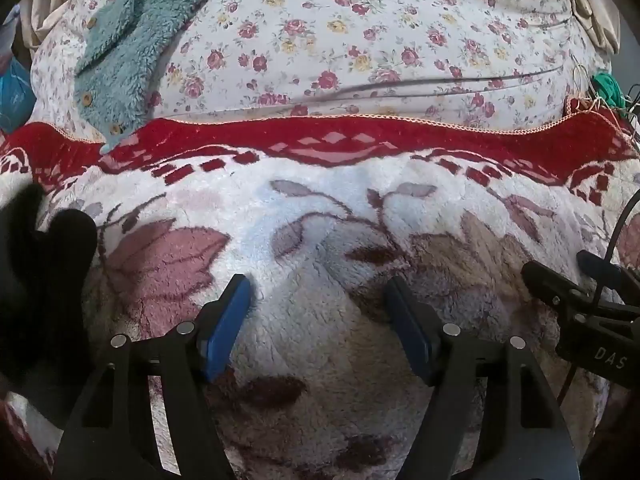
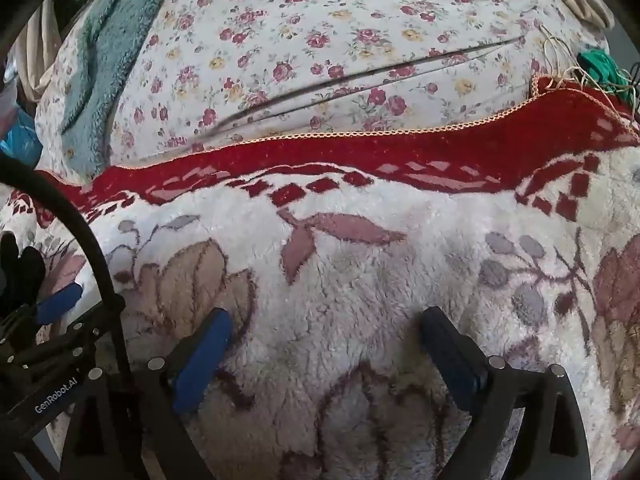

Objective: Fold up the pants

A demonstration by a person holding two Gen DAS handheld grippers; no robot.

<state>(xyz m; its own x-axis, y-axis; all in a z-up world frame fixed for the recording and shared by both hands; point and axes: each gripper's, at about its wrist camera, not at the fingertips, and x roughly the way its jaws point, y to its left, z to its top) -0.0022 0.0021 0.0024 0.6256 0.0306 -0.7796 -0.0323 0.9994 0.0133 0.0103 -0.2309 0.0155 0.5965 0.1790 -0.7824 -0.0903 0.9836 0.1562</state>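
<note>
My left gripper (image 1: 316,284) hovers open over a fluffy white blanket (image 1: 320,220) with a leaf pattern, and nothing lies between its blue pads. My right gripper (image 2: 328,316) is open just as wide over the same blanket (image 2: 360,272), also empty. It shows at the right edge of the left wrist view (image 1: 558,264). A dark black cloth (image 1: 44,280) lies left of the left gripper; I cannot tell what garment it is. A teal fleece garment (image 1: 132,36) with buttons lies at the far left on the floral sheet.
The blanket's red border (image 1: 320,140) runs across the bed, with a floral sheet (image 1: 360,32) beyond it. A green bundle with loose threads (image 2: 600,66) sits at the far right edge. A black cable (image 2: 92,248) arcs at the left.
</note>
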